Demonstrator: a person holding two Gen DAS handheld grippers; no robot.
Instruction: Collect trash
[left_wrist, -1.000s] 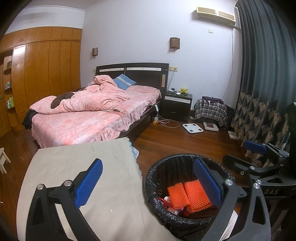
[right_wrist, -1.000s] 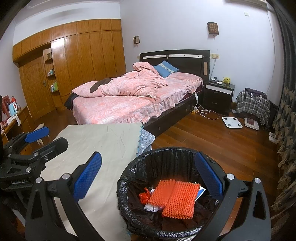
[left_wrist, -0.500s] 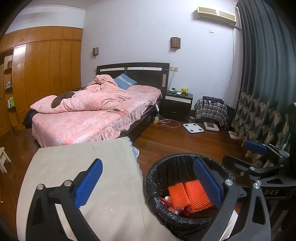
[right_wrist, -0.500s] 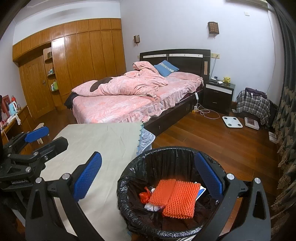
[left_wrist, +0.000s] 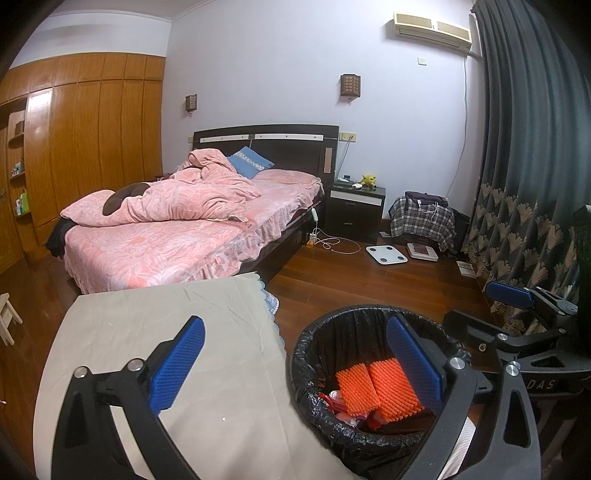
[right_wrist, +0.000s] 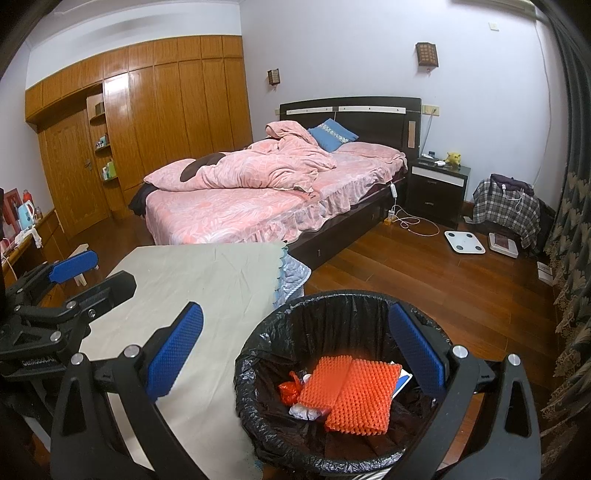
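Observation:
A round bin lined with a black bag (left_wrist: 314, 354) (right_wrist: 258, 354) stands on the floor beside the table. Inside it lie two orange bumpy foam sheets (left_wrist: 376, 387) (right_wrist: 354, 395), a red wrapper (right_wrist: 288, 387) and a white crumpled piece (right_wrist: 304, 411). My left gripper (left_wrist: 295, 332) is open and empty, one finger over the cloth and one over the bin. My right gripper (right_wrist: 297, 317) is also open and empty, straddling the bin's left rim from above. Each wrist view shows a blue pad (left_wrist: 509, 295) (right_wrist: 74, 267) of the other gripper at its edge.
The table under a beige cloth (left_wrist: 166, 332) (right_wrist: 203, 277) sits left of the bin. Beyond are a pink bed (left_wrist: 177, 229), a dark nightstand (left_wrist: 356, 210), a white scale (left_wrist: 386, 254) on the wooden floor, a dark curtain (left_wrist: 524, 166) at right and a small stool (left_wrist: 7, 321) at left.

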